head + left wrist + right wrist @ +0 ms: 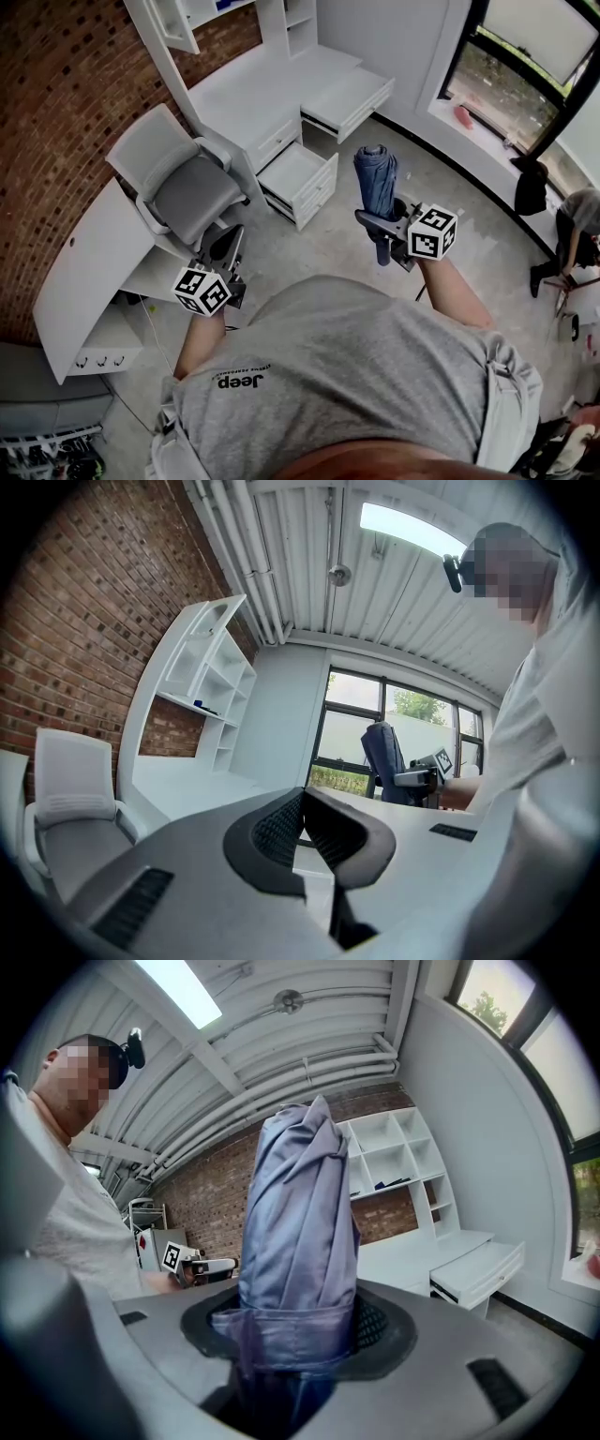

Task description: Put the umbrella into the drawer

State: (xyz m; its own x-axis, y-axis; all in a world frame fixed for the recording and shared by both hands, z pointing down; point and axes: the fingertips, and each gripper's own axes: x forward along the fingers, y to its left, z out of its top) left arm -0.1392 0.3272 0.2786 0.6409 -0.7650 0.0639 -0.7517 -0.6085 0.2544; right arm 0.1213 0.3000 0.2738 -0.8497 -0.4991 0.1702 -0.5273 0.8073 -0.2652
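Folded blue umbrella (376, 178) stands upright, clamped in the right tool (382, 228), at three o'clock of the open white drawer (298, 180) and apart from it. At the drawer's seven o'clock, the left tool (230, 267) is closed and empty.

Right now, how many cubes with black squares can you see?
2: one cube on the left gripper, low left; one on the right gripper, beside the umbrella. None seems hidden.

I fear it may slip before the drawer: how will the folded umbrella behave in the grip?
The umbrella is probably stiff along its length, since it stands upright in the right gripper. Its cloth looks smooth and loose, so it may slip.
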